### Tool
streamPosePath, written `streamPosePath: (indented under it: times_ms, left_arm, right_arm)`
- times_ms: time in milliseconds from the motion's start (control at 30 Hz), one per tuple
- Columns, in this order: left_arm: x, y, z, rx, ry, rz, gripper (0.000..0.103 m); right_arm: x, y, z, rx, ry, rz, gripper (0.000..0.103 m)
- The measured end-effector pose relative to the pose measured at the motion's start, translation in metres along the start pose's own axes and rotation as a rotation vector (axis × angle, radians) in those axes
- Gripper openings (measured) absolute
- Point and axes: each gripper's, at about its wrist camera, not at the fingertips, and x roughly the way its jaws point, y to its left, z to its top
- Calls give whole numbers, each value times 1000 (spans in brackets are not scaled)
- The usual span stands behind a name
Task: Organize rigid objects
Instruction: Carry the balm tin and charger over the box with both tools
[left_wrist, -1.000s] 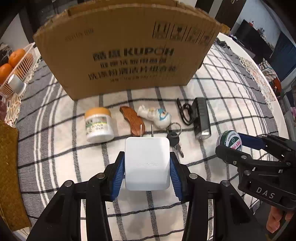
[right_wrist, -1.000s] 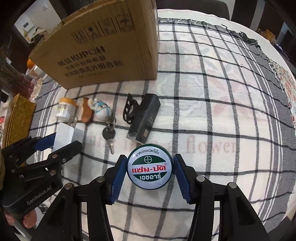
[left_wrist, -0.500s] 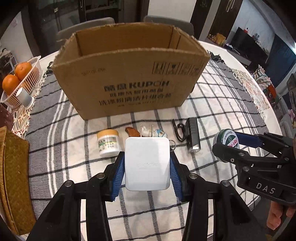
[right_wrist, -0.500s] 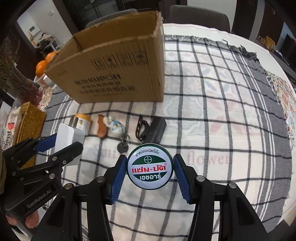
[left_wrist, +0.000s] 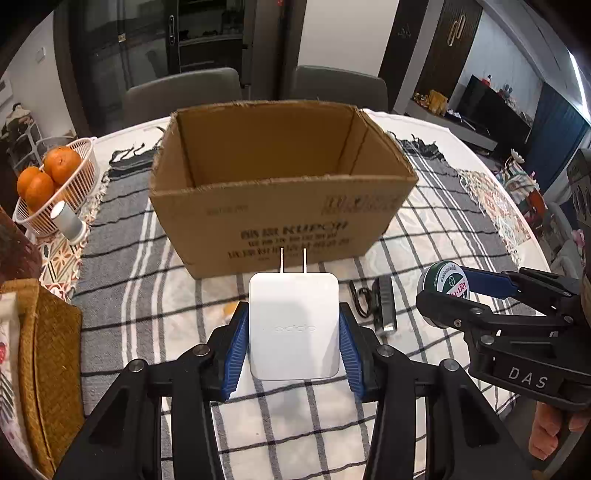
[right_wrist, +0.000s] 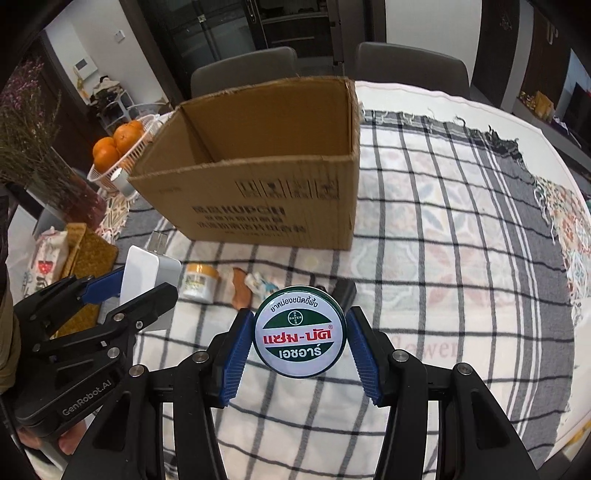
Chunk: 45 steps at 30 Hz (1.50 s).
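Observation:
My left gripper (left_wrist: 293, 332) is shut on a white wall charger (left_wrist: 294, 325), its two prongs pointing at the open cardboard box (left_wrist: 280, 229). In the right wrist view my right gripper (right_wrist: 300, 338) is shut on a round green and white balm tin (right_wrist: 300, 332). Both are held above the checked cloth, in front of the box (right_wrist: 258, 206). The tin (left_wrist: 445, 278) shows at the right of the left wrist view, and the charger (right_wrist: 142, 277) at the left of the right wrist view. The box's inside looks bare as far as I see.
On the cloth below lie a small white jar (right_wrist: 199, 282), a brown wooden piece (right_wrist: 240, 291), a small figure with keys (right_wrist: 260, 284) and a black lamp with a strap (left_wrist: 384, 306). A white basket of oranges (left_wrist: 74, 184) stands at the left. A woven mat (left_wrist: 48, 354) lies near left.
Both grippers have risen with their loads and tilted up. The box's open top has come into view, and the things on the cloth have sunk behind the held charger and tin.

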Motion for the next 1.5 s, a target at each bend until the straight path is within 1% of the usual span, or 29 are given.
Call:
streamPosePath:
  times_ms: [500, 767, 1167, 1500]
  left_arm:
    - [-21, 18, 26, -3, -60, 4, 45]
    - [-29, 23, 45, 4, -83, 15, 45]
    - [-32, 32, 80, -14, -79, 20, 45]
    - [-18, 41, 103, -23, -62, 34, 45]
  right_arm:
    - [-12, 21, 30, -3, -56, 27, 53]
    - [-16, 24, 47, 2, -86, 32, 53]
    - [-22, 25, 84, 9, -121, 50, 53]
    - [-13, 26, 111, 4, -111, 42, 53]
